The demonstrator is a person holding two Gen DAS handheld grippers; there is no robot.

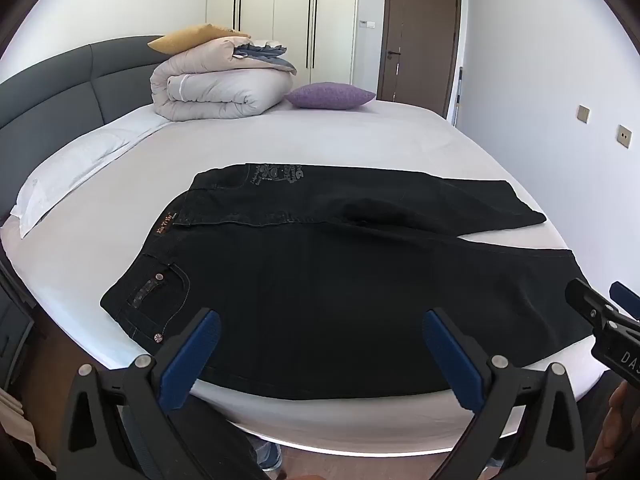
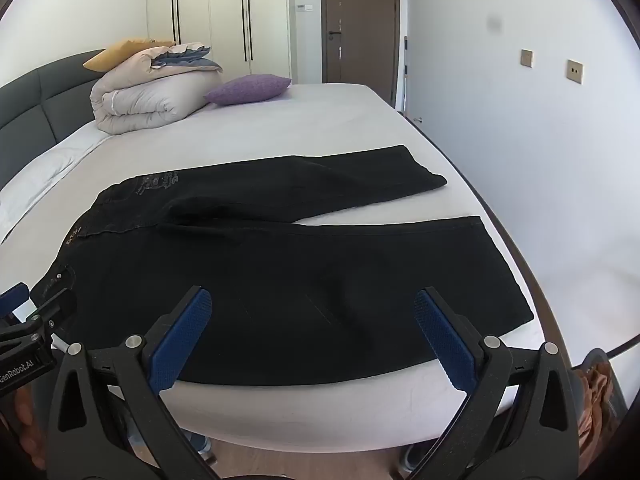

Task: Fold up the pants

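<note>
Bed: a wide mattress (image 1: 340,140) under a smooth pale sheet, with a grey padded headboard (image 1: 60,80) along its left side.
Pants: black pants (image 1: 320,280) lie flat near the bed's front edge, waistband to the left, the two legs parted toward the right.
Bedding: a rolled quilt (image 1: 216,88), a purple cushion (image 1: 330,95) and a mustard cushion (image 1: 188,36) sit at the far end.
Room: white wardrobe doors (image 2: 224,16), a brown door (image 2: 360,20), wall sockets (image 2: 574,72) on the right wall.
Left gripper: the left gripper (image 1: 320,354) hangs over the near hem, fingers spread wide, nothing between them.
Right gripper: the right gripper (image 2: 312,336) likewise stands spread and empty.
</note>
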